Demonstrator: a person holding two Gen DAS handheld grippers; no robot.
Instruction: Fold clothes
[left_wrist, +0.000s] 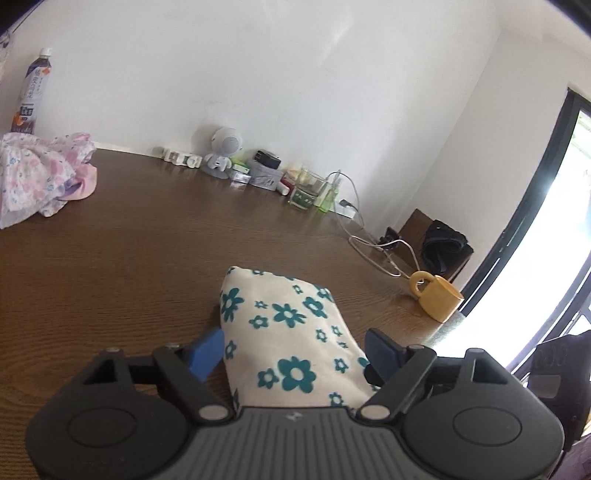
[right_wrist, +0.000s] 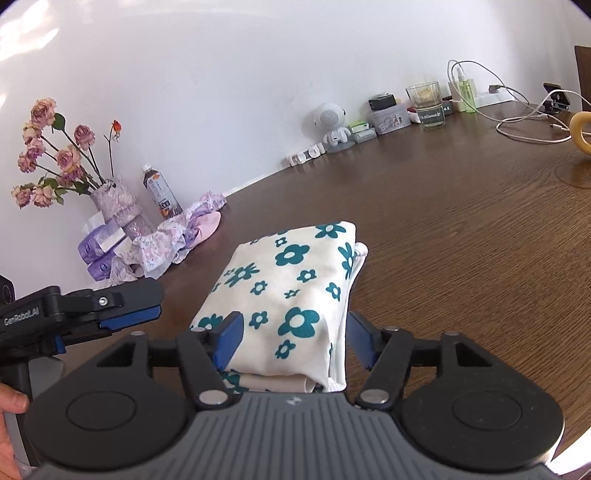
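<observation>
Right wrist view: folded teal-flowered cream garment (right_wrist: 291, 295) lying on the wooden table (right_wrist: 461, 240), framed by the right gripper (right_wrist: 293, 341), spread, apparently squaring the bundle. Left gripper (left_wrist: 295, 350) likewise spread astride it. Crumpled pink floral garment (right_wrist: 173, 240) awaits, well apart.

The yellow mug (right_wrist: 580, 132) is cut by the right wrist view's edge; the bottle (left_wrist: 32, 92) label is unreadable.
</observation>
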